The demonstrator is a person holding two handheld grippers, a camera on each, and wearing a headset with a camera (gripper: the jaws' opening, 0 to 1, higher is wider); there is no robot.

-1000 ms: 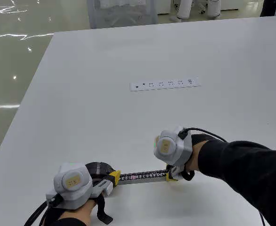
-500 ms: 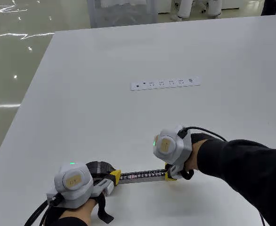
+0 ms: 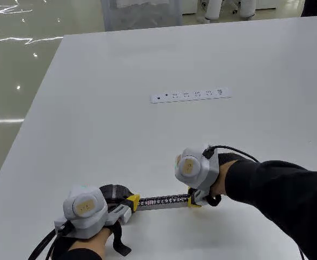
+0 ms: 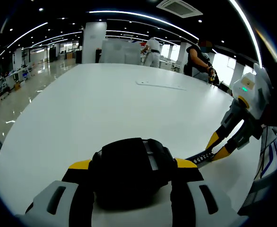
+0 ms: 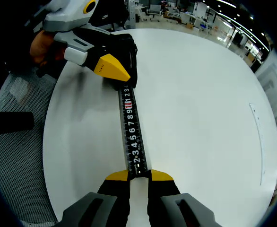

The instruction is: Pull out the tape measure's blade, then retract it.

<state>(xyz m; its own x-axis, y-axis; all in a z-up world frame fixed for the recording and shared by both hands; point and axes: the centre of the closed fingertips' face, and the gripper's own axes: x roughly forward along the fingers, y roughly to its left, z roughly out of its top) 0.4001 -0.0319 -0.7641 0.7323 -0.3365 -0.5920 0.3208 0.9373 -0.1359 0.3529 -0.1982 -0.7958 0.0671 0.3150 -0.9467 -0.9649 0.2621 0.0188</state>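
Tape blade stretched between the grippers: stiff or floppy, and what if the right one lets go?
Probably stiff at this short span: the blade runs straight from case to right gripper, no sag. Thin and spring-loaded, it would likely snap back if released.

tape measure (image 3: pixel 117 194) near, power strip (image 3: pixel 191 95) beyond (well apart)

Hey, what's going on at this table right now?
A person is working with a pair of handheld tongs in each hand. The left tongs clamp the tape measure case. The right tongs pinch the tip of the blade, which is drawn a short way out across the white table.
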